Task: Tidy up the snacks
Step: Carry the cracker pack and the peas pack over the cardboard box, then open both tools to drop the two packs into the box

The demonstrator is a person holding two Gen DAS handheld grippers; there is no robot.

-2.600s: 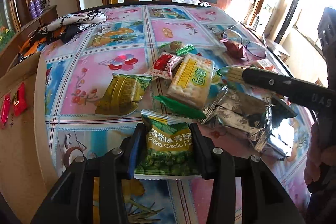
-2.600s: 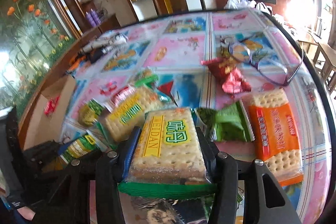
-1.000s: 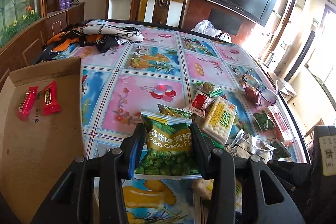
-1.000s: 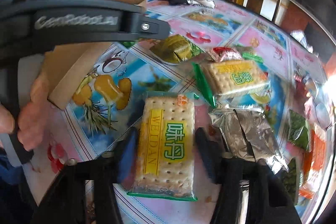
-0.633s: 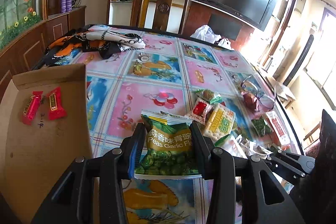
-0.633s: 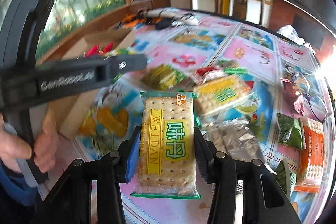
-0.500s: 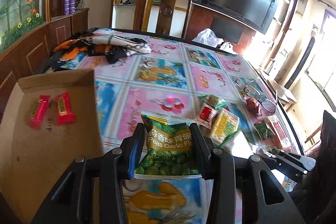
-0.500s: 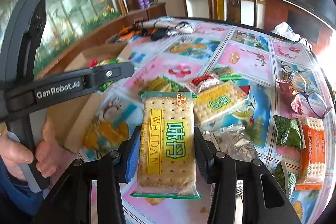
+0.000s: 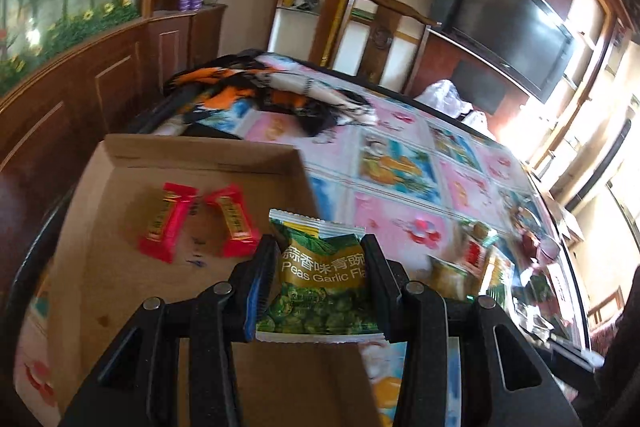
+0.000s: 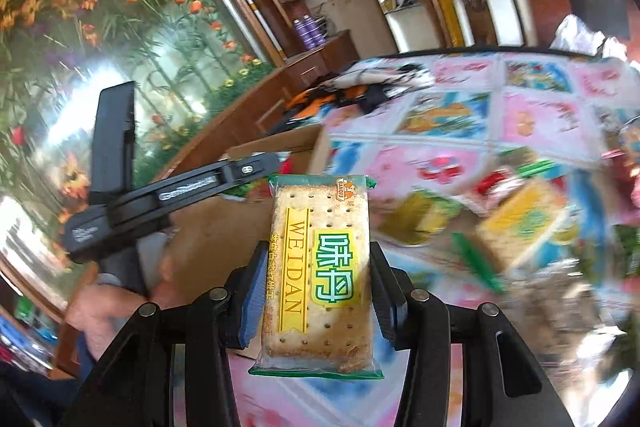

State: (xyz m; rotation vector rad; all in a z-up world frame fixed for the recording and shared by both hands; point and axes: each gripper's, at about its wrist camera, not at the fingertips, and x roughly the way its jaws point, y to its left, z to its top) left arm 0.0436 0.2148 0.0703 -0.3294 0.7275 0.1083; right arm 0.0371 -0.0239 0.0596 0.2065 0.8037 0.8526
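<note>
My left gripper [image 9: 320, 279] is shut on a green garlic peas packet [image 9: 320, 283] and holds it over the right edge of an open cardboard box [image 9: 120, 267]. Two red candies [image 9: 168, 223] lie on the box floor. My right gripper [image 10: 316, 287] is shut on a Weidan cracker packet [image 10: 318, 279], held in the air near the box [image 10: 216, 227]. The left gripper also shows in the right wrist view [image 10: 224, 175], to the left.
Several more snack packets [image 10: 520, 223] lie on the flowered tablecloth [image 9: 404, 163] to the right. A bundle of patterned cloth [image 9: 260, 91] lies at the table's far end. A wooden chair [image 9: 384, 27] stands behind it.
Both grippers have swung left from the snack pile toward the cardboard box, each still holding its packet. The box now fills the left wrist view.
</note>
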